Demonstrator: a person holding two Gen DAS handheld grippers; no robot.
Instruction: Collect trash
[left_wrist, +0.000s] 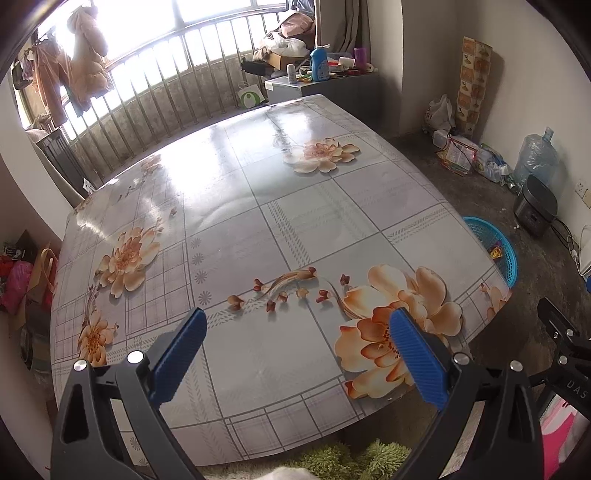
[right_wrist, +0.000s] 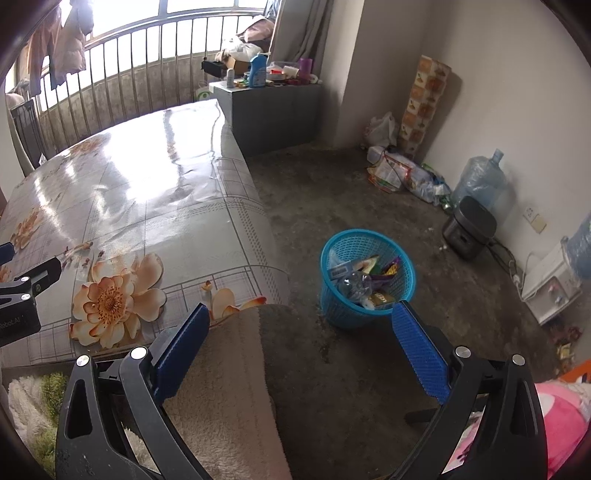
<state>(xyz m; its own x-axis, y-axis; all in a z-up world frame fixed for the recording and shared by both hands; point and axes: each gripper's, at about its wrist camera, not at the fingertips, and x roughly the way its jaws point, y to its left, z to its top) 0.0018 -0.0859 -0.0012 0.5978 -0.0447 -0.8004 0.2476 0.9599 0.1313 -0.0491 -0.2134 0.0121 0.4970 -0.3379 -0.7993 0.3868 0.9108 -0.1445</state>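
A blue mesh trash basket (right_wrist: 367, 277) stands on the floor right of the table; it holds a crushed clear bottle (right_wrist: 354, 283) and several colourful wrappers (right_wrist: 384, 267). Its rim also shows in the left wrist view (left_wrist: 495, 247) past the table's right edge. My left gripper (left_wrist: 297, 332) is open and empty above the near part of the flowered table (left_wrist: 258, 206). My right gripper (right_wrist: 301, 325) is open and empty, above the floor near the table's corner, short of the basket. No loose trash shows on the tabletop.
A beige fleece seat cushion (right_wrist: 229, 387) lies under my right gripper. A dark rice cooker (right_wrist: 469, 229), water jugs (right_wrist: 480, 181) and bags (right_wrist: 402, 173) line the right wall. A grey cabinet (right_wrist: 269, 107) with bottles stands behind the table.
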